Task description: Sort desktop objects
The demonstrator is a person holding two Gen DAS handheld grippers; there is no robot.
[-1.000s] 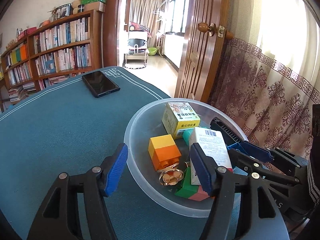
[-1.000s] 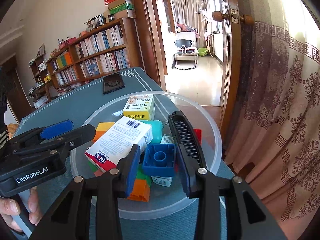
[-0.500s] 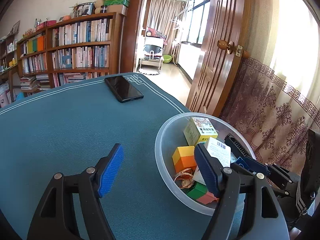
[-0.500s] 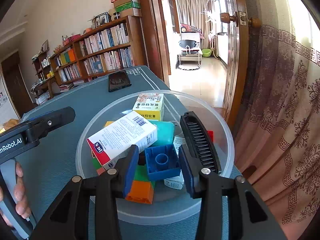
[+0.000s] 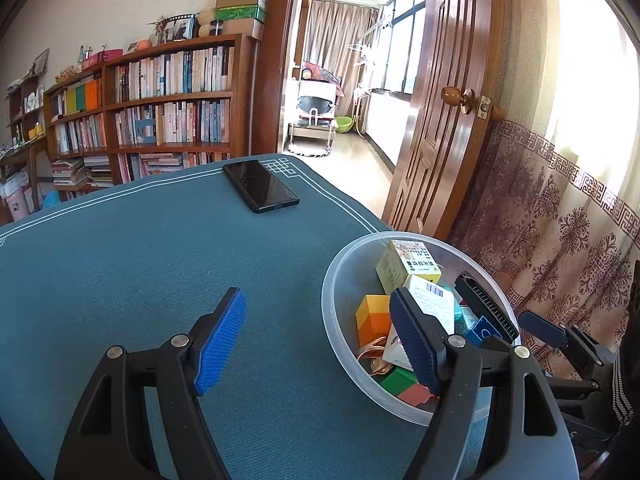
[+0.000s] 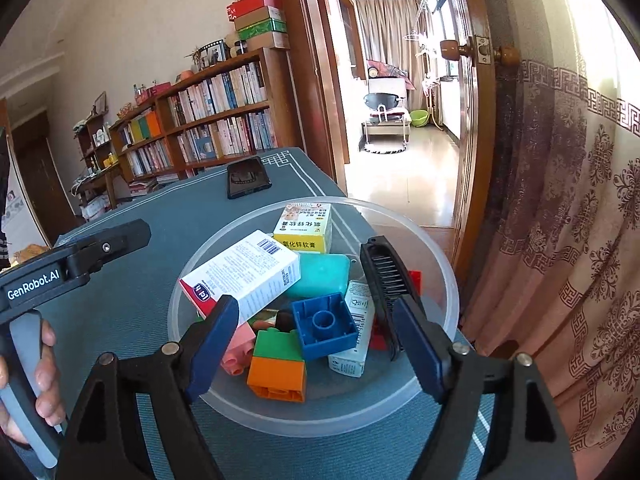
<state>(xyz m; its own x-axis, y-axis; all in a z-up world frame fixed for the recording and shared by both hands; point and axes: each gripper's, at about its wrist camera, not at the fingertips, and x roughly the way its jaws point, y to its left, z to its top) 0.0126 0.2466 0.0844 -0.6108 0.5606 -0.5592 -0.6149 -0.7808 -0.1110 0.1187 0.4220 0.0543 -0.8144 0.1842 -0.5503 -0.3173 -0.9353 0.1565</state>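
While the clear round plastic bowl (image 6: pixel 434 264) sits at the near right corner of the teal table mat (image 5: pixel 132 280), it holds the sorted pile: a white medicine carton with a red end (image 6: pixel 244 272) lying tilted on top, a yellow-and-white ointment box (image 6: pixel 305 227) at the far side, a teal soap-like block (image 6: pixel 322 274) between them, a black comb (image 6: pixel 382 280) leaning along the right wall, a dark blue hollow building brick (image 6: pixel 325 325) open side up, a green-on-orange brick stack (image 6: pixel 278 366) at the near edge, a pink brick (image 6: pixel 240 350) partly under the carton. Right gripper (image 6: pixel 316 344) is over the bowl's near rim, jaws opening, spread wide; the blue brick lies between the pads, neither pad touching it. Left gripper (image 5: pixel 320 338) is spread with nothing gripped: left pad above bare mat, right pad above the bowl's left rim. From the left wrist view, a yellow-and-orange block (image 5: pixel 372 318) and gold rings (image 5: pixel 374 358) also show in the bowl. A hand (image 6: pixel 44 376) grips the left tool's grey handle. Black smartphone (image 5: pixel 260 191) lies flat at the mat's far edge, well apart from the bowl. Wooden bookshelf (image 5: pixel 160 108), open wooden door (image 5: pixel 444 96) and patterned curtain (image 6: pixel 576 216) are behind.
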